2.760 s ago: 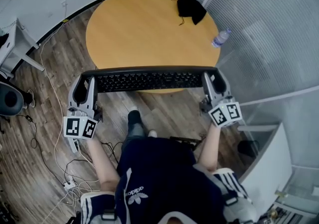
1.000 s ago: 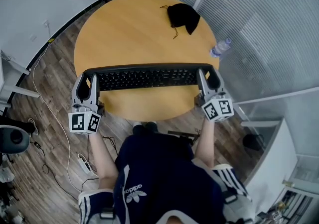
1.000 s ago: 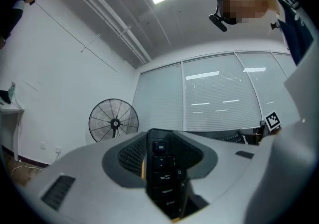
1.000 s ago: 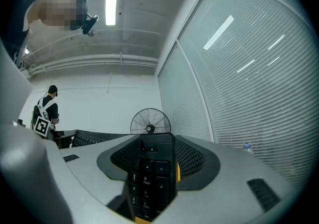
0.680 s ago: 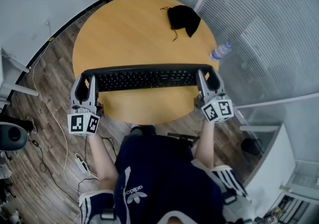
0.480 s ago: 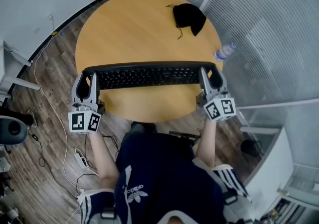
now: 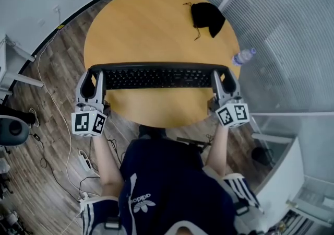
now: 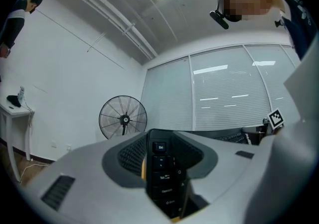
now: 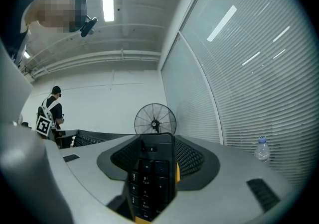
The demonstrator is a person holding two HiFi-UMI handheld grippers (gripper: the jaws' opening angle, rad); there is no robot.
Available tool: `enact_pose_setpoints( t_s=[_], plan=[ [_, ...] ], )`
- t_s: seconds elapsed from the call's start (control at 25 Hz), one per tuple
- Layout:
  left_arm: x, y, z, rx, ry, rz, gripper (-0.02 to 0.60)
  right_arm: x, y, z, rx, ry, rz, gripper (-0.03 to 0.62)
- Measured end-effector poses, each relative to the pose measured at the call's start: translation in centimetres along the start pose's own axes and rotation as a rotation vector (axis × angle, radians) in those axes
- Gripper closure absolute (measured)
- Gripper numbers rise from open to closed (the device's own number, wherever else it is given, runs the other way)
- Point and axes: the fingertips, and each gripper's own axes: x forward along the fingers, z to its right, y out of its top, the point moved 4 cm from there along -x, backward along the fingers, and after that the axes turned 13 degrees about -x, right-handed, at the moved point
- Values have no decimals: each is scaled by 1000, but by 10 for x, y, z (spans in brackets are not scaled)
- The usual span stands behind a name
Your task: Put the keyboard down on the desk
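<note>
Left gripper (image 7: 93,79) is closed on the left end of the black keyboard (image 7: 156,78), and its own view shows the two grey jaws pressed on both sides of this end (image 8: 162,178), where the key column with Esc stands between them. Right gripper (image 7: 223,78) holds the other end in the same way; in its view the jaws are tight around the number keys (image 9: 149,178). Between the two grippers the keyboard lies level, with the keys up, above the near part of the round wooden desk (image 7: 151,25), and it reaches almost from the left edge to the right edge. I cannot tell if it touches the surface. A black cloth (image 7: 207,17) lies close to the far right edge. A water bottle (image 7: 243,56) is just outside the right edge. A standing fan (image 8: 123,118) is seen beyond the jaws in both gripper views.
</note>
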Motion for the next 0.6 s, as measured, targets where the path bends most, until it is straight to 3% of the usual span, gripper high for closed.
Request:
enact_pose_setpoints(
  t_s=[0.32, 0.6],
  plan=[
    [47, -62, -43, -10, 102, -174, 437, 42, -65, 8, 36, -6, -134, 396],
    [90, -124, -73, -57, 120, -299, 437, 75, -132, 24, 101, 13, -248, 396]
  ],
)
